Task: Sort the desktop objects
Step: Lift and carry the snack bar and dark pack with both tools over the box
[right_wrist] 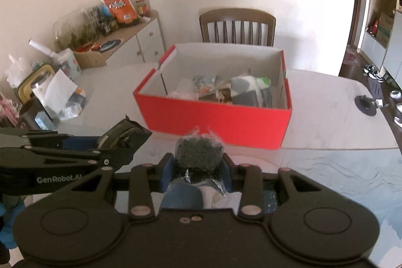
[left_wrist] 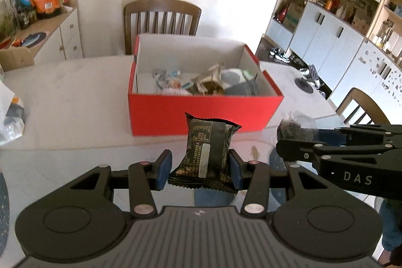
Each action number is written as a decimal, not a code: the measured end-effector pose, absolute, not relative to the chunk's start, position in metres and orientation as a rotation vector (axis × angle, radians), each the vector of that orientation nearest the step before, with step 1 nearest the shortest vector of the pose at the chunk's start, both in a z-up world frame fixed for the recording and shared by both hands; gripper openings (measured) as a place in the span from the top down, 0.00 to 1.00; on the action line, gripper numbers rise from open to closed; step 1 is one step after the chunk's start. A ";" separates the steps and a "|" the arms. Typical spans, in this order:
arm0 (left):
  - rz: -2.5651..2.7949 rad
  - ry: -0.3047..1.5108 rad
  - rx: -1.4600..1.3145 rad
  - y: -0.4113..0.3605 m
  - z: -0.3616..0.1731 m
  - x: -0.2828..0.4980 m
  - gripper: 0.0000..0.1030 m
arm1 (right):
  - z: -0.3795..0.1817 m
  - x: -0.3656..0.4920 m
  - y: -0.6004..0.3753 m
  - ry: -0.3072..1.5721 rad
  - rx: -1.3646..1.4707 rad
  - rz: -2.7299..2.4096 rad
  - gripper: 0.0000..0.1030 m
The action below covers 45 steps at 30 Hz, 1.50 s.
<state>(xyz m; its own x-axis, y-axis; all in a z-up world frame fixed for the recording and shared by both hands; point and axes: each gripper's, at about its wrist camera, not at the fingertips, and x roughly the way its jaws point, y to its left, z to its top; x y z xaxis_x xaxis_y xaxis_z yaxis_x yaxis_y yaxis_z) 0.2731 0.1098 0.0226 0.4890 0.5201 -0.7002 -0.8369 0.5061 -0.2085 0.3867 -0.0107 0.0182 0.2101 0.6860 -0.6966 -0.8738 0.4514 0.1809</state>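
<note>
Overhead-ish views, both wrist cameras facing the same way. White marble-look counter [left_wrist: 75, 104] spans the scene, a wooden chair [left_wrist: 162, 16] pushed in at its far side. Red box [left_wrist: 201, 109] with white inner walls sits open on the counter, toward the far edge; inside it lies a loose pile of wrapped items, individual pieces hard to tell apart. White sideboard [right_wrist: 140, 42] stands against the wall on the left, an orange snack bag [right_wrist: 120, 5] upright on top.

Left tool [left_wrist: 201, 166]: blue pads pressed in on both sides of a dark snack packet [left_wrist: 208, 150], printed back facing the camera, packet standing upright, held above the counter just short of the box's near wall.

Right tool [right_wrist: 198, 168]: pads closed on a clear pouch of dark granules [right_wrist: 199, 152], also raised, near the box's front wall. The two tools hang side by side, close together.
</note>
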 end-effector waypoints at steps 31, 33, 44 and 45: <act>0.949 0.600 -0.508 0.204 0.064 0.305 0.55 | 0.055 0.432 0.054 0.691 -0.306 1.132 0.63; 0.950 0.610 -0.506 0.213 0.061 0.307 0.55 | 0.053 0.436 0.058 0.695 -0.307 1.130 0.63; 0.934 0.671 -0.491 0.251 0.044 0.324 0.55 | 0.028 0.456 0.083 0.735 -0.347 1.115 0.63; 0.934 0.679 -0.489 0.254 0.042 0.325 0.55 | 0.026 0.457 0.085 0.736 -0.350 1.117 0.63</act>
<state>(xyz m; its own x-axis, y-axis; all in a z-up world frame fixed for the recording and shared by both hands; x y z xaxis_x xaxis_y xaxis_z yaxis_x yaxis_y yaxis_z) 0.3254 0.2540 0.0419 0.4168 0.5624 -0.7141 -0.8529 0.5138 -0.0931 0.4572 0.0849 0.0261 0.2388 0.6839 -0.6893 -0.9031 0.4174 0.1013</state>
